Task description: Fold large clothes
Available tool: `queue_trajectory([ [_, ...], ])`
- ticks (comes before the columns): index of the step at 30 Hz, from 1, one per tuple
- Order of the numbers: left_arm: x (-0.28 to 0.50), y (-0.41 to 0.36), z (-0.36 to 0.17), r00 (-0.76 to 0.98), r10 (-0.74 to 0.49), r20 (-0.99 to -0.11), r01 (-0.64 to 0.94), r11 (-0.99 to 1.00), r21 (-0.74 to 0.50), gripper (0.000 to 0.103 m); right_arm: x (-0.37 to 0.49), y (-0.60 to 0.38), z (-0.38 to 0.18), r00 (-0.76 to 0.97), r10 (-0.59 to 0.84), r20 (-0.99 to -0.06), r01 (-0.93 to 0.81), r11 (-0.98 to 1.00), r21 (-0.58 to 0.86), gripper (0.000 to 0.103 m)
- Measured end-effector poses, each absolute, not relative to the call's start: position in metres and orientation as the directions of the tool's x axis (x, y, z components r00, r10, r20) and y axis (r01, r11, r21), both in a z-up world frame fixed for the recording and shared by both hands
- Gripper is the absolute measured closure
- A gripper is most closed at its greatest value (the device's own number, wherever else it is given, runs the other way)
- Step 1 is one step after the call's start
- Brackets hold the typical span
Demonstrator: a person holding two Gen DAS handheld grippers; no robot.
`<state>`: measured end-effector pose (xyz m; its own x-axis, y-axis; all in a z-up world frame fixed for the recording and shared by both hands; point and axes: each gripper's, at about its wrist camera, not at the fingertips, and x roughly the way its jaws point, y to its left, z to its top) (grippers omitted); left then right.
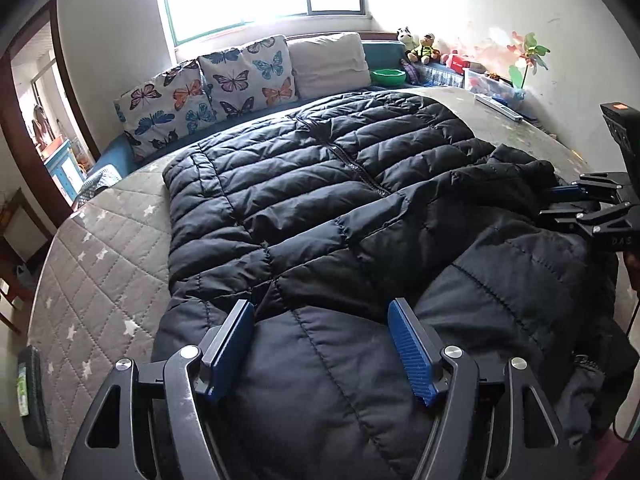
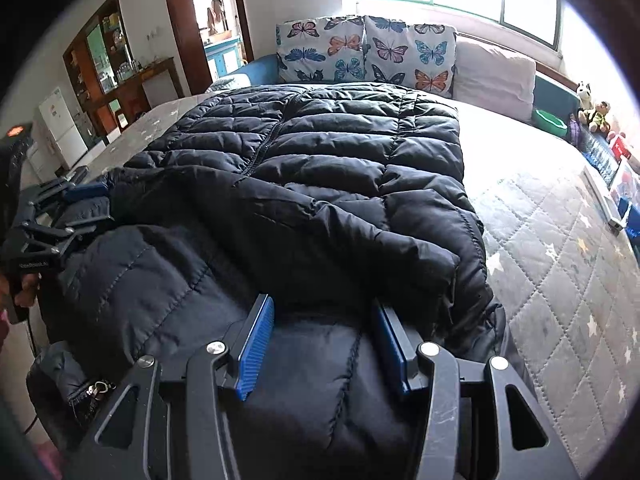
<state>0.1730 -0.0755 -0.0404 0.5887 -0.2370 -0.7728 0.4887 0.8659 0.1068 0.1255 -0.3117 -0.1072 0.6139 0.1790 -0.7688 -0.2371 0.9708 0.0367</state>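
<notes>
A large black quilted puffer jacket (image 1: 320,184) lies spread on the grey quilted mattress (image 1: 100,280), zipper up, with its near part and sleeves folded over the body. It also shows in the right wrist view (image 2: 320,168). My left gripper (image 1: 322,312) is open, its blue pads straddling a bulge of jacket fabric at the near left edge. My right gripper (image 2: 322,316) is open too, its pads on either side of jacket fabric at the near right edge. Each gripper shows in the other's view, the right gripper (image 1: 576,200) and the left gripper (image 2: 80,208), at the jacket's side.
Butterfly cushions (image 1: 208,84) and a plain pillow (image 1: 328,60) line the far side under a bright window. A green bowl (image 1: 388,76), plush toys (image 1: 424,46) and boxes sit on the ledge at right. A doorway (image 1: 40,100) opens at left. A dark flat object (image 1: 32,392) lies at the mattress corner.
</notes>
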Motion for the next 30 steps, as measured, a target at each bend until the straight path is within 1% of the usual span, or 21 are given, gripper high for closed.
queue_trajectory([
  [3, 0.165, -0.078, -0.030, 0.593, -0.252, -0.764, 0.501, 0.859, 0.105, 0.029, 0.124, -0.308, -0.106, 0.619, 0.158, -0.770, -0.237, 0.972, 0.009, 0.047],
  [10, 0.146, -0.097, -0.012, 0.601, -0.310, -0.737, 0.550, 0.830, 0.099, 0.029, 0.123, -0.308, -0.106, 0.622, 0.151, -0.768, -0.230, 0.973, 0.005, 0.046],
  [17, 0.138, -0.118, -0.025, 0.547, -0.340, -0.765, 0.609, 0.789, 0.085, 0.029, 0.124, -0.303, -0.092, 0.620, 0.113, -0.777, -0.204, 0.979, -0.020, 0.046],
  [21, 0.134, -0.120, -0.026, 0.541, -0.351, -0.764, 0.619, 0.782, 0.080, 0.029, 0.122, -0.296, -0.070, 0.648, 0.164, -0.743, -0.224, 0.974, 0.019, 0.044],
  [23, 0.134, -0.118, -0.025, 0.533, -0.370, -0.761, 0.623, 0.780, 0.058, 0.029, 0.123, -0.290, -0.066, 0.643, 0.218, -0.734, -0.255, 0.965, 0.064, 0.041],
  [25, 0.134, -0.118, -0.029, 0.509, -0.382, -0.771, 0.629, 0.777, 0.031, 0.029, 0.126, -0.283, -0.072, 0.622, 0.262, -0.738, -0.284, 0.954, 0.099, 0.041],
  [26, 0.134, -0.118, -0.032, 0.510, -0.377, -0.773, 0.630, 0.776, 0.037, 0.029, 0.126, -0.279, -0.074, 0.617, 0.263, -0.742, -0.290, 0.952, 0.096, 0.041],
  [30, 0.130, -0.119, -0.045, 0.505, -0.366, -0.782, 0.634, 0.772, 0.048, 0.029, 0.122, -0.264, -0.100, 0.618, 0.211, -0.757, -0.315, 0.949, 0.007, 0.039],
])
